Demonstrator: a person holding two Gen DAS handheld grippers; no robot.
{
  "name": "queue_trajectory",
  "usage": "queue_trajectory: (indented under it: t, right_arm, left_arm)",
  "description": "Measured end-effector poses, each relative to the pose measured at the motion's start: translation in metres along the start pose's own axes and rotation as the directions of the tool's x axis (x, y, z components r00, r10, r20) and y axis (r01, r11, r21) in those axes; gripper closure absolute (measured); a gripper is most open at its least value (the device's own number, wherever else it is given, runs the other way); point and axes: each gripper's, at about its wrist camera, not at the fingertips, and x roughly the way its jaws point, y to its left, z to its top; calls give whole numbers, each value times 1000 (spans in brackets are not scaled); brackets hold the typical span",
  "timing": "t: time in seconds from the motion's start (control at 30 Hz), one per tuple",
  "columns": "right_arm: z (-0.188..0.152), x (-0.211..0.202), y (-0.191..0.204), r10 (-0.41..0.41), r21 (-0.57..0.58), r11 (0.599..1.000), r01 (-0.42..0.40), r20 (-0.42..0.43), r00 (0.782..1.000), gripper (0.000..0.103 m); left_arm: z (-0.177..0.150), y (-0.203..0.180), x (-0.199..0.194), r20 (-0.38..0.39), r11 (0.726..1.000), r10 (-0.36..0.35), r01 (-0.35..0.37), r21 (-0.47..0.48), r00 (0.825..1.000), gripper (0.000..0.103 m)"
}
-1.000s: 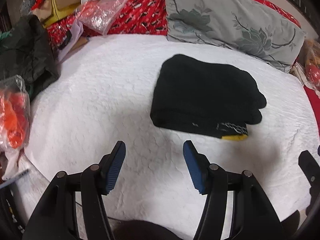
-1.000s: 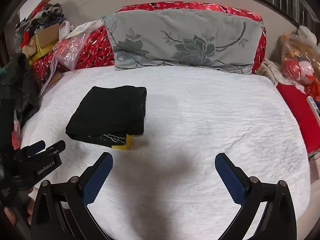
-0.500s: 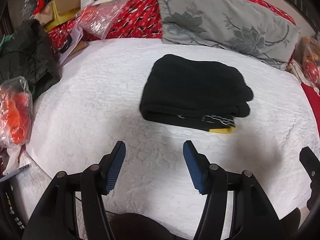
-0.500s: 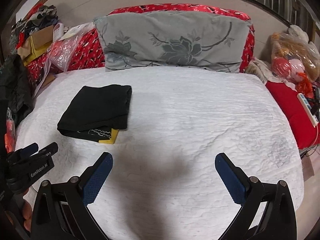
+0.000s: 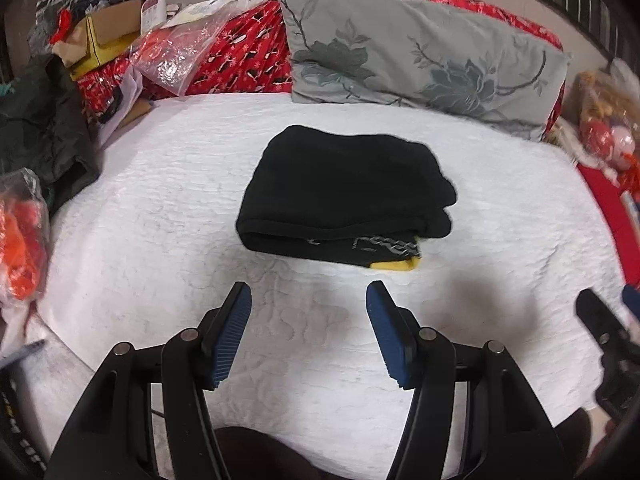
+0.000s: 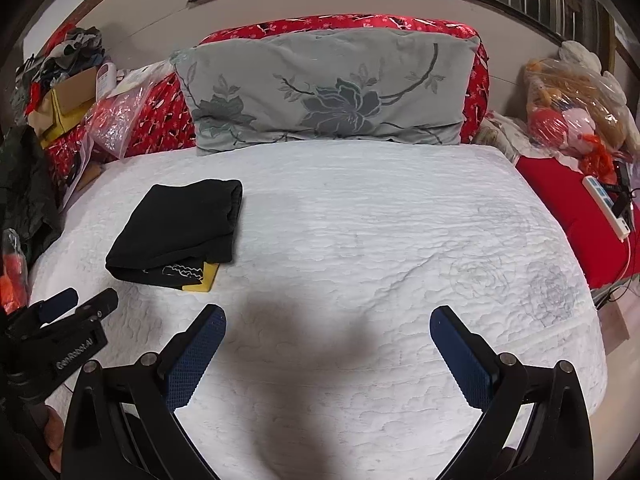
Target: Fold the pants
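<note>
Left wrist view: left tongs point(image 5: 308, 332) low in frame, blue pads point(image 5: 232, 336) spread apart, gripping nothing, only white quilted bed point(image 5: 160, 208) between and beneath. Folded black pants point(image 5: 344, 196) lying flat at frame centre, just above the pad tips and clear of them, thick rolled fold facing the camera, a white zigzag print and a yellow patch point(image 5: 394, 266) peeking out at the lower right corner of the bundle. Grey floral pillow point(image 5: 420, 60) at upper right, leaning on a red patterned cushion point(image 5: 240, 64). Clear plastic bag point(image 5: 176, 56) and a cardboard box point(image 5: 108, 36) heaped at upper left; dark green cloth point(image 5: 44, 132) at the left edge, an orange bagged item point(image 5: 20, 236) below it. Part of the right tongs point(image 5: 604, 328) poking in at the right edge.

Right wrist view: right tongs point(image 6: 328, 356) at the bottom, pads wide apart and empty, over bare bedspread with a broad shadow falling between. Pants point(image 6: 180, 224) left of centre, well apart from these pads, yellow corner toward the camera. Left tongs point(image 6: 76, 304) showing at the lower left edge, fingertips of a hand point(image 6: 50, 436) beneath. Pillow point(image 6: 328, 92) across the top centre; bagged plush toys point(image 6: 576, 116) at upper right, a white power strip point(image 6: 606, 208) on red fabric at the right edge.
</note>
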Motion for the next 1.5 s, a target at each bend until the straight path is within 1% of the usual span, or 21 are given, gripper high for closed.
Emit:
queue_trajectory:
  t: [0.07,0.13,0.2,0.3,0.47,0.57,0.7,0.97,1.13,1.3,1.5]
  right_arm:
    - [0,0,-1,0,7,1000,0,1,1000,0]
    - [0,1,-2,1,12,1000,-1,1,1000,0]
    - [-1,0,-2,2,11,1000,-2,3,1000,0]
    - [-1,0,0,-2,-4,1000,2,13,1000,0]
    - [-3,-5,2,-11,-20,1000,12,51,999,0]
    - [-2,-6,0,-21,-23,999,23,62,998,0]
    - [-3,-5,-2,-27,-22,999,28,56,998,0]
    - [-5,-3,-7,-31,-8,999,31,41,999,0]
    - [-5,-2,-6,-32,-11,999,33,36,999,0]
    - [-6,0,-6,-35,-13,999,35,28,999,0]
    - [-6,2,-8,-39,-8,999,40,21,999,0]
  left_arm:
    - [0,3,-4,25,999,-19,20,-33,1000,44]
    - [1,3,-6,46,999,-11,13,-41,999,44]
    - [2,3,-7,46,999,-4,5,-34,999,44]
    - [4,1,-5,23,1000,-21,21,-17,1000,44]
    - [2,-2,-10,51,1000,-14,13,6,999,44]
    - [3,-4,-11,49,1000,-16,16,10,999,44]
    - [3,-5,-12,48,1000,-10,10,13,999,44]
    - [2,-11,-11,33,998,-39,38,41,999,44]
    - [3,-14,-10,22,996,-67,66,56,998,44]
    - [7,-16,-10,9,994,-96,96,51,995,44]
    - [11,-22,-16,38,992,-100,97,74,994,44]
